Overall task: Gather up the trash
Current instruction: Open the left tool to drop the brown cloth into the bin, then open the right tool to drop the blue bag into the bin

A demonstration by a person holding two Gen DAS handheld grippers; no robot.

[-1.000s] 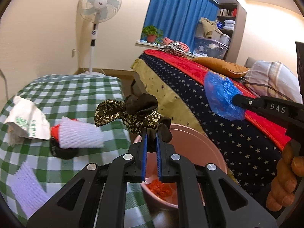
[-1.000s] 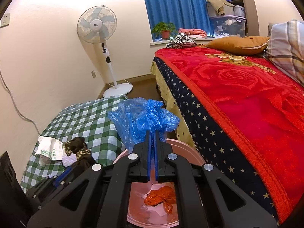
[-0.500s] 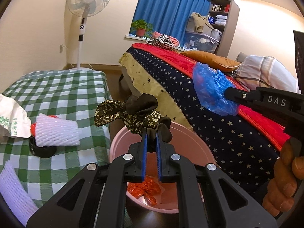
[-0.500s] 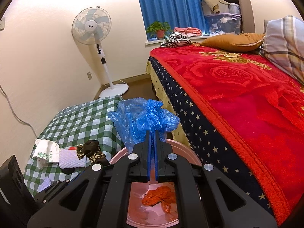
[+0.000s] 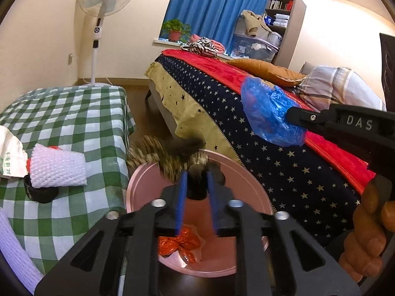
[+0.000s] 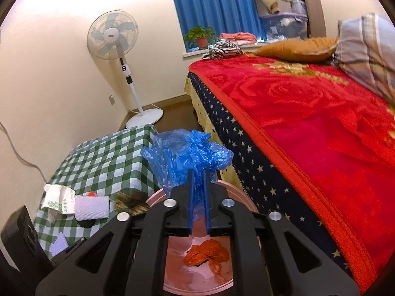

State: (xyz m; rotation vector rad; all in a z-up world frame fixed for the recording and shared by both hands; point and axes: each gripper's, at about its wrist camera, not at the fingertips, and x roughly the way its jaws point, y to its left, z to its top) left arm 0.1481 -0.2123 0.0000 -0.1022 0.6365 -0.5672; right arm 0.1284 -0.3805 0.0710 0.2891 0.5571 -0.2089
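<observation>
One pink basin, one orange wrapper inside; two tongs above.

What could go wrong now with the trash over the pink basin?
The patterned cloth is blurred at the pink basin's rim near the table, with the left tool open; it may drop outside. The blue bag in the right tool is light and puffy; it may cling or drift past the rim.

A home bedroom. A bed with a red rose blanket fills the view from 12 to 4 o'clock, pillows at its head. A standing fan at 11 o'clock and blue curtains over the window at 12 confirm it.
</observation>
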